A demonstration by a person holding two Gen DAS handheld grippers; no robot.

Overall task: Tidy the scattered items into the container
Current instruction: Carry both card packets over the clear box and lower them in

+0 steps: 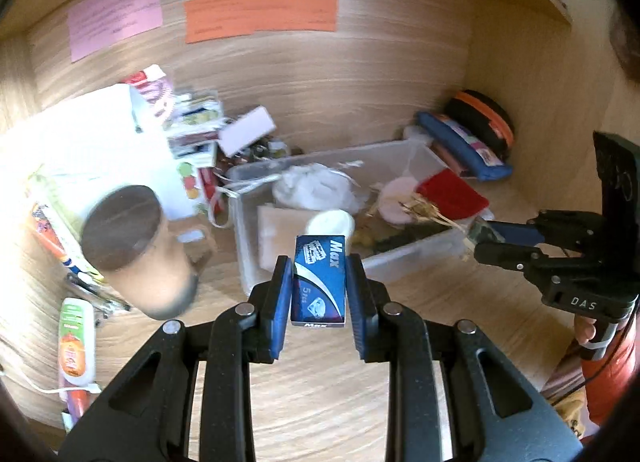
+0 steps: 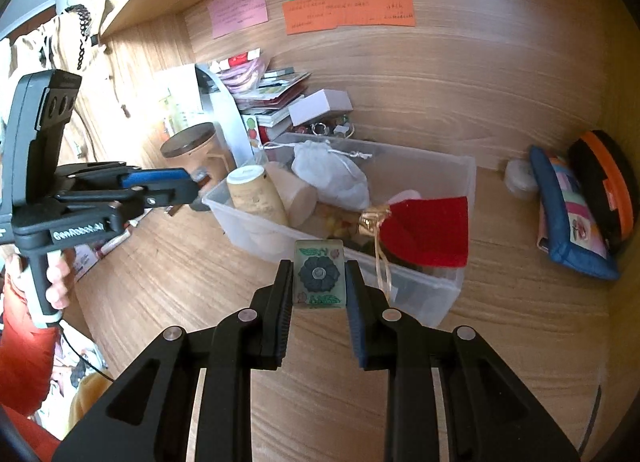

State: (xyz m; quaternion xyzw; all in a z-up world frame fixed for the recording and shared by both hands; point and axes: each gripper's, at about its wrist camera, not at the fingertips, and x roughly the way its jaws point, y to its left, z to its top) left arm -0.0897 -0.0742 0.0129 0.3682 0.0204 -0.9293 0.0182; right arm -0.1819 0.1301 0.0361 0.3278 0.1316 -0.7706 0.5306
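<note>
1. Jaws of the left gripper [image 1: 319,282] are clamped on a small blue box [image 1: 319,280] marked "Max", which stands upright between the pads with its printed face toward the camera. Jaws of the right gripper [image 2: 319,280] are clamped on a pale green tile [image 2: 319,276] with a dark flower design, also upright between the pads.
2. Both things are in the air, on the near side of the clear plastic container [image 1: 416,258], over bare wooden surface [image 1: 312,394] and not yet above its rim.
3. Risk: the blue box is pinched only by its narrow sides, and its far end sticks out past the pads. A tilt or a knock on the container's near wall could likely twist it loose, so it would fall short.
4. Risk: the tile looks smooth and hard, so it may slip if the grip eases before it clears the rim.
5. Risk: the container is already crowded with a white pouch [image 2: 332,175], a red cloth bag [image 2: 430,232] and a pale bottle [image 2: 256,195]. A dropped thing could bounce off these and land outside.
6. Risk: the two grippers are close together, so they could bump over the opening.
</note>
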